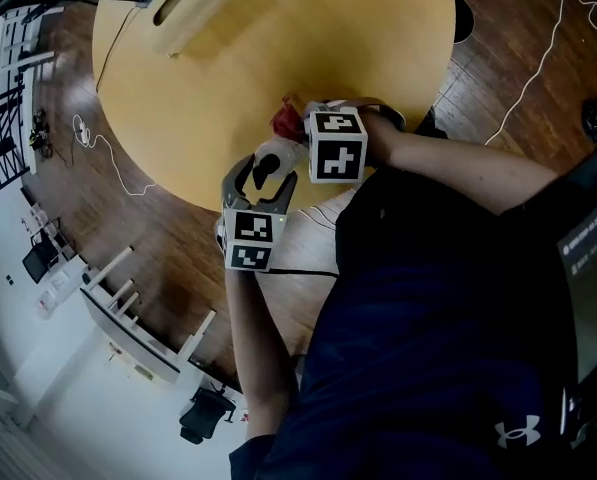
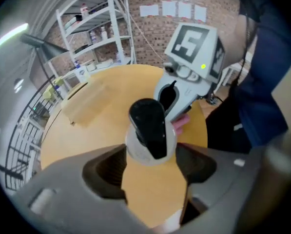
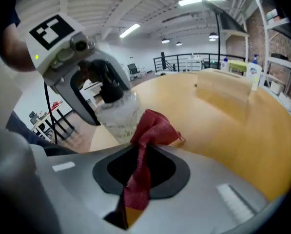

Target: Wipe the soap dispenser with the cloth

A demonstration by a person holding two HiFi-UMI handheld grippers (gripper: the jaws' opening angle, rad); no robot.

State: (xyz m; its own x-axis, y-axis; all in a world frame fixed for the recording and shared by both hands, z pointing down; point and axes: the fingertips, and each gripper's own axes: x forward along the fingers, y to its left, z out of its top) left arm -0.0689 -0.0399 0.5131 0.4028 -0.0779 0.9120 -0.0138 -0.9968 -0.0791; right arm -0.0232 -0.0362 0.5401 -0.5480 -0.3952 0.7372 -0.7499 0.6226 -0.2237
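While the left gripper (image 2: 151, 165) is clasping the soap dispenser (image 2: 150, 130) upright near the edge of the table (image 1: 278, 48), we are pinching the red cloth (image 3: 152, 128) in the right gripper (image 3: 140, 155), aiming its free fold flat against the clear body and pressing gently.

The head camera looks steeply down on the tabletop (image 1: 278, 48). Each gripper camera sits close behind its fingers (image 2: 101, 172); both show the soap dispenser (image 2: 150, 140) near the fingertips.
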